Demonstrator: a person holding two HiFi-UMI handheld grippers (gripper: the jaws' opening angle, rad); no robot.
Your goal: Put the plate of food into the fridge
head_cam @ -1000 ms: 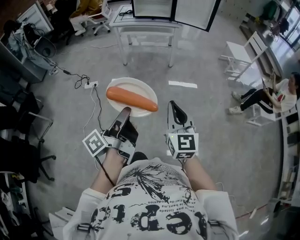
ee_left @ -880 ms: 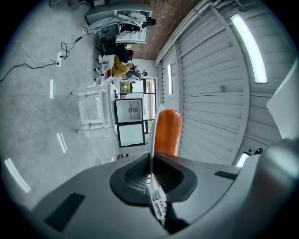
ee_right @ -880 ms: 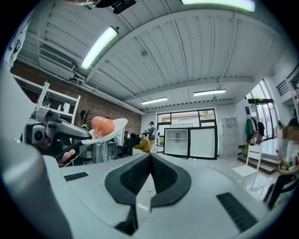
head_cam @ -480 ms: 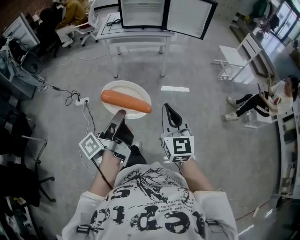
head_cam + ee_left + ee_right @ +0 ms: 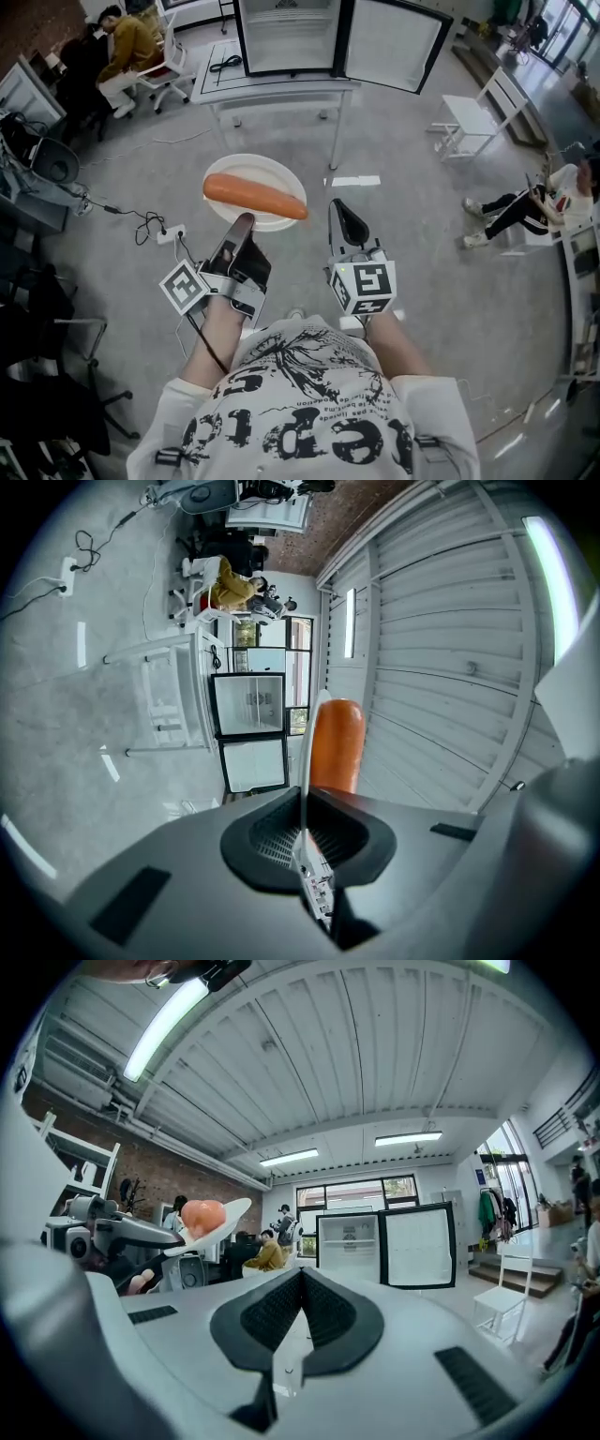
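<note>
plate [image 5: 234,167]: stiff, slick; you grip its near rim, so keep it level.
sausage [image 5: 255,195]: may roll.
left gripper [image 5: 242,225]: clamped on plate.
right gripper [image 5: 345,217]: closed, empty.

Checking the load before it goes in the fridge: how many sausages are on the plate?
1. The sausage lies across the white plate, whose near rim the left tool grips. None seems hidden.

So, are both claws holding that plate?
No, only the left claw pinches the rim of the plate; the right claw is closed on nothing, off to one side.
</note>
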